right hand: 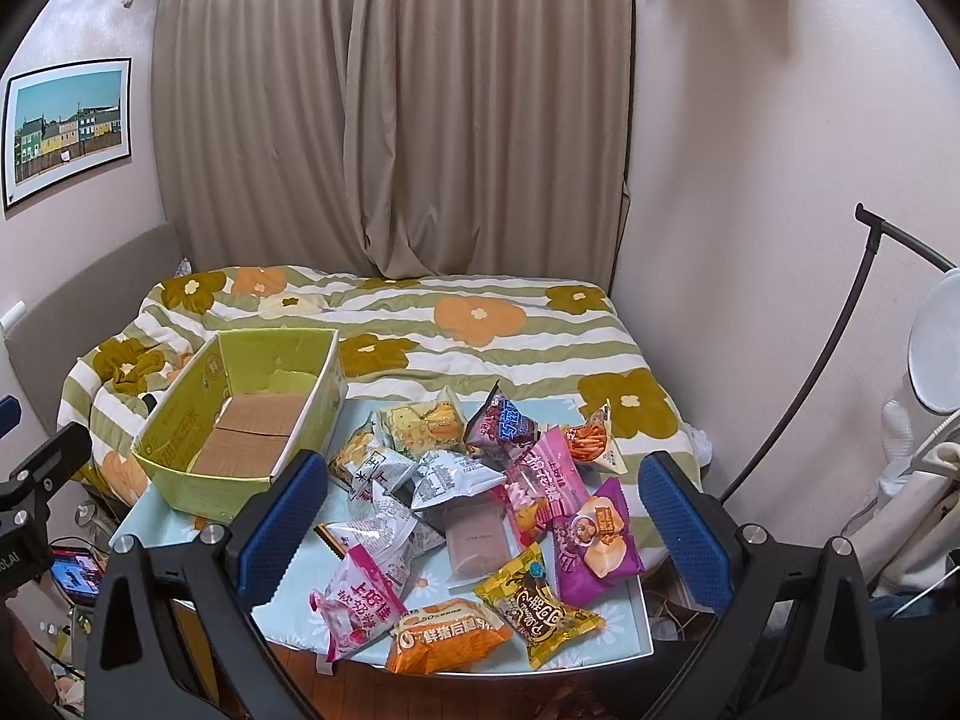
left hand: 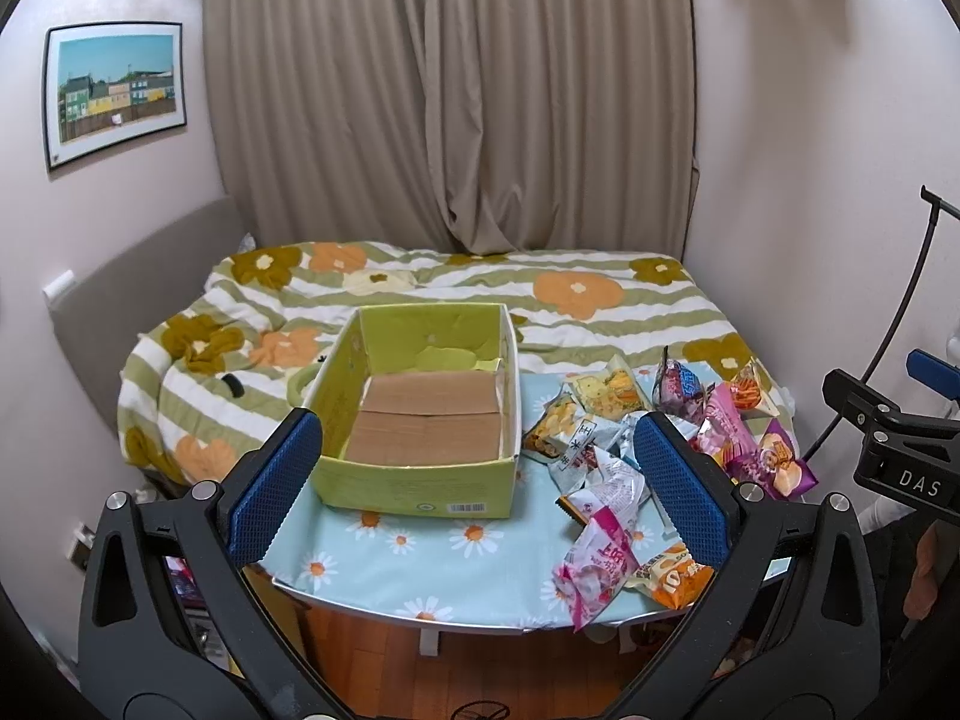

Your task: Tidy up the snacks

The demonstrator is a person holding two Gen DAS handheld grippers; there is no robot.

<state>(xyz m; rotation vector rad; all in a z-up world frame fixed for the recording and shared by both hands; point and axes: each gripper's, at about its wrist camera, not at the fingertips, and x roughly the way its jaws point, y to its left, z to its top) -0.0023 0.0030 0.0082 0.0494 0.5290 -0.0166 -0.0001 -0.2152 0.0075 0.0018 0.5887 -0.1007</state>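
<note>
Snacks (right hand: 474, 516) lay heaped at lower centre of the surface (right hand: 636, 630), none yet in the empty box (right hand: 180, 480) at left, while both the left hand-held gripper (left hand: 480, 483) and right hand-held gripper (right hand: 480, 516) gaped wide, holding nothing.

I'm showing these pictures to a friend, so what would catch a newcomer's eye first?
Probably the heap of bright snack packets on the right half of the daisy-print table, with the empty green cardboard box beside it on the left. Behind both lies the flowered striped bedspread. Both grippers hang open, holding nothing.
</note>
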